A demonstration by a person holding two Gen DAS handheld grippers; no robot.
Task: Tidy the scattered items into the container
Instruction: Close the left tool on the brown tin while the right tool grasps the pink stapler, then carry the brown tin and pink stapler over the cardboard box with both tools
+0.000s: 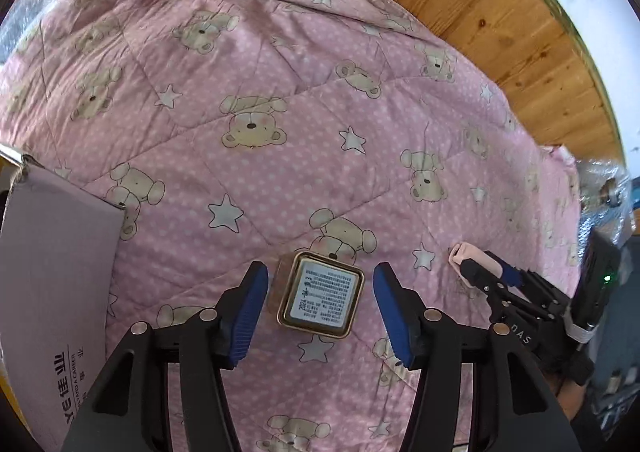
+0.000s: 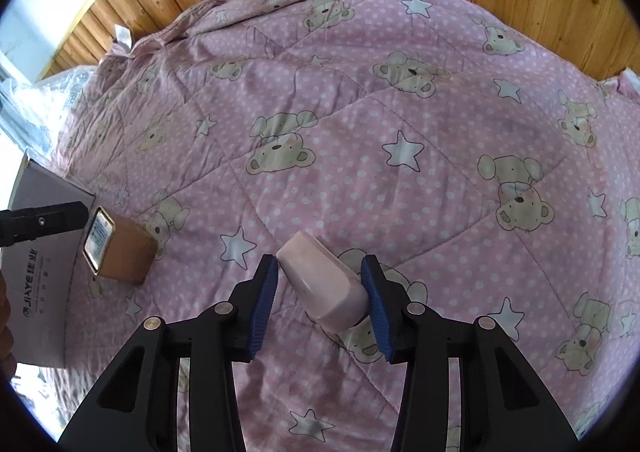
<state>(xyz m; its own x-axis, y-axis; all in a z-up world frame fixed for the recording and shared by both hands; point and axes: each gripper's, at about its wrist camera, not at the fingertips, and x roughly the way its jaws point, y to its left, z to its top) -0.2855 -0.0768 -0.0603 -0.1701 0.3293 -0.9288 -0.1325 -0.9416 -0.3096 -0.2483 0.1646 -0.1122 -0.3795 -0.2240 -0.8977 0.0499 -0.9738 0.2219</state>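
In the left wrist view, the left gripper hangs over a pink quilt printed with bears and stars, its blue-padded fingers spread wide on either side of a small square gold-rimmed box that lies on the fabric with its printed label facing up; neither pad touches it. At the left edge stands the lilac cardboard container, only one wall of it showing, so I cannot tell how much room is inside. To the right, the right gripper appears with a pale pink piece at its tips. In the right wrist view, that gripper straddles a pale pink tapered bottle lying on its side on the quilt; the right pad seems to touch the wider end, the left pad sits just beside the narrow end, and I cannot tell whether the pinch is firm. The gold-rimmed box shows at the left, just beside the container's wall. The risks, as I judge them: the bottle's smooth, tapering sides could squirt out of a closing pinch or pivot when lifted; the soft quilt could give under the box so the pads catch fabric; and both tools heading for the container together could collide.
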